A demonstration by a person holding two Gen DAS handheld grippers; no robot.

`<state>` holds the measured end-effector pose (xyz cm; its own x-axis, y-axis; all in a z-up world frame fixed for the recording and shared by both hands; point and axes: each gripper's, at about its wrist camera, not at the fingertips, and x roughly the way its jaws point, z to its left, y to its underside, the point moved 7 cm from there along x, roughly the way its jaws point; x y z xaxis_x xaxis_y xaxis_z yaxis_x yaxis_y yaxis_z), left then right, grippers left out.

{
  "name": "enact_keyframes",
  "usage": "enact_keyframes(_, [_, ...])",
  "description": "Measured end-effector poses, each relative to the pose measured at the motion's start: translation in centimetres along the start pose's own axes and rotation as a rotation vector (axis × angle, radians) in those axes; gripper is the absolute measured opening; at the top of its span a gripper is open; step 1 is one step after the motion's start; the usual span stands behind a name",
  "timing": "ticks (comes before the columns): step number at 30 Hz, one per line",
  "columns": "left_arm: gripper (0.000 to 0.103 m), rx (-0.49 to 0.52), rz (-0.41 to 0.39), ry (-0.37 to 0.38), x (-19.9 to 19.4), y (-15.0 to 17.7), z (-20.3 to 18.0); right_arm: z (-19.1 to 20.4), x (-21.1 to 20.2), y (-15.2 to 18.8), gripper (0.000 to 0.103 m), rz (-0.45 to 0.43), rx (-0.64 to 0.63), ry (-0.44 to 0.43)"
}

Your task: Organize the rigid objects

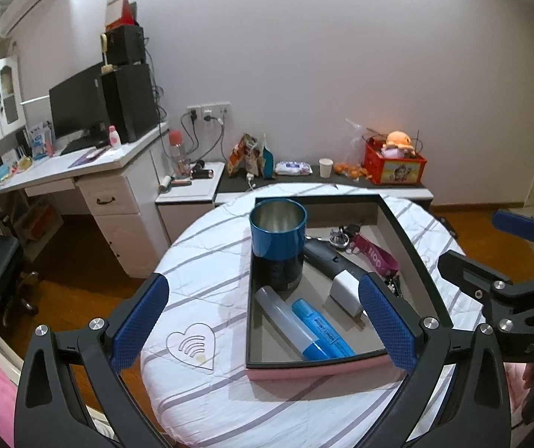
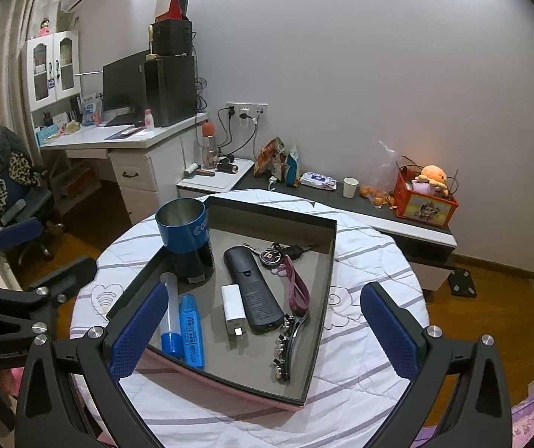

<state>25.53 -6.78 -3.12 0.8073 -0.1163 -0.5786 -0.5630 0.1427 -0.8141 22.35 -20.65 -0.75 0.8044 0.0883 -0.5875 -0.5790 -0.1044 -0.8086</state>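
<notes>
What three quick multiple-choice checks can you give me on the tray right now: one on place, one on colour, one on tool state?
1. Where does the blue cup stand?
A. Far-left corner of the tray
B. On the desk
C. On the floor

2. What colour is the charger block beside the black remote?
A. Red
B. White
C. Green

3. How are the left tool and right tool?
A. Both shut on items
B. One holds the blue highlighter
C. Both open, holding nothing

Answers:
1 A, the cup stands inside the tray's far-left corner.
2 B, the block is plainly white.
3 C, both sets of pads are spread wide with nothing between them, and the highlighter lies in the tray.
</notes>
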Motion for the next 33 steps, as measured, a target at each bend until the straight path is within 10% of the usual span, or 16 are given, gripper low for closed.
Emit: enact_keyframes(33, [0.103, 0.004, -0.027, 0.014, -0.7, -0.4, -0.8, 0.1, -0.9, 0.6, 0.103, -0.021, 0.016, -0.027])
